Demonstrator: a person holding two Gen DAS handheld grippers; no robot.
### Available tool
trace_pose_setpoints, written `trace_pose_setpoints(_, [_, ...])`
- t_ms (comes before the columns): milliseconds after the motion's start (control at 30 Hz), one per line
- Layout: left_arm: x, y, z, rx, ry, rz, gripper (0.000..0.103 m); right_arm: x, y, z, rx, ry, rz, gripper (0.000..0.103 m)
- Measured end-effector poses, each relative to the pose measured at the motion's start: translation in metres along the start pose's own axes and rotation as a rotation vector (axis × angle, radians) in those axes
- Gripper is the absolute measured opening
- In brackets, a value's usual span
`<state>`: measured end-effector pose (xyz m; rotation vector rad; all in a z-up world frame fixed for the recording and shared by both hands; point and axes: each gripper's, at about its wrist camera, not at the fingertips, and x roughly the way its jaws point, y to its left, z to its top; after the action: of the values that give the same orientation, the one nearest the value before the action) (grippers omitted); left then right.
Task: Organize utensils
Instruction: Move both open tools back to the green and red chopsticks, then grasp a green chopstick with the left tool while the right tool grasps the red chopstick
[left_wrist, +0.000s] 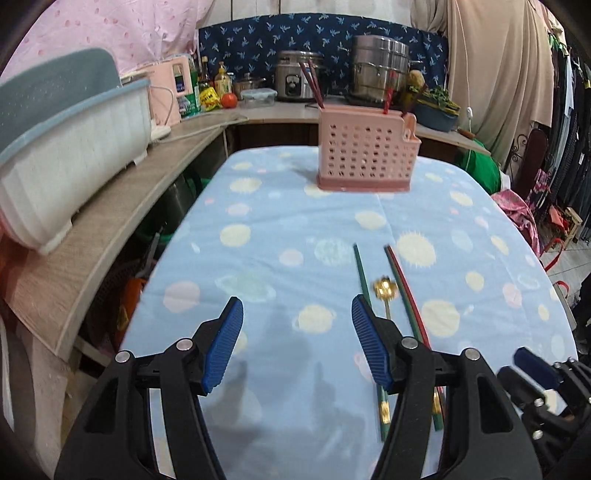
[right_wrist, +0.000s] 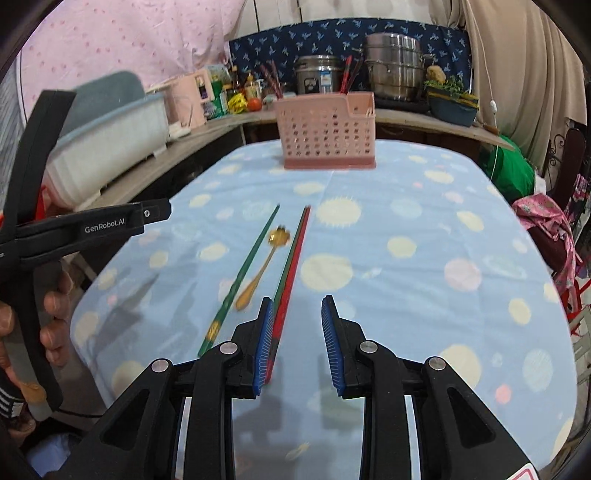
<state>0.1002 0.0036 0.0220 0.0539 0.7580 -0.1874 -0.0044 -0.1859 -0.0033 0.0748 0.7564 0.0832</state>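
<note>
**newb_kitchenbot:** quick q abt this moment. Pink perforated utensil caddy (right_wrist: 330, 130) sat at the far end of the table, on the blue planet-print tablecloth (right_wrist: 406, 280), w/ a few red chopsticks already poking out the top. Still loose on the cloth: a green chopstick (right_wrist: 243, 275), a gold spoon (right_wrist: 263, 264) w/ a flower-shaped bowl, and a red + green chopstick pair (right_wrist: 291, 258) lying tight together. Which one was up next imo?

**umi_vet:** Prob the red/green pair. The right gripper (right_wrist: 296, 341) hung low over the near end of it, jaws only narrowly apart, nothing between them. Its left pad looked just beside the pair, tho I couldn't tell if it touched. The left gripper (left_wrist: 297, 345) was much wider, also empty, w/ the green chopstick and spoon handle passing by its right finger.

**newb_kitchenbot:** So how to do it well?

**umi_vet:** Shift the right one a bit toward the sticks so both land inside the gap, then come down til the pads nearly meet the cloth. Thin sticks on soft fabric tend to roll, so close slow and grab back from the tip for balance. Watch the spoon, it lay near the pair and could get nudged. Caddy was well apart from all that, so carry tips-down and aim for a free slot.
</note>
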Motion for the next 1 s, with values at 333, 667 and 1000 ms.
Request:
trace_pose_setpoints(333, [0.006,-0.015,-0.045,0.015,0.075,-0.015,0.058,0.023,0.010,-0.023,0.023,0.060,0.021,0.027])
trace_pose_setpoints(667, [0.010,-0.020,-0.061,0.008,0.114,-0.039,0.058,0.036,0.007,-0.029,0.037,0.089,0.013,0.027])
trace_pose_setpoints(1000, [0.012,-0.029,-0.067,0.022,0.134,-0.066,0.058,0.037,-0.001,-0.031,0.036,0.070,-0.027,0.027])
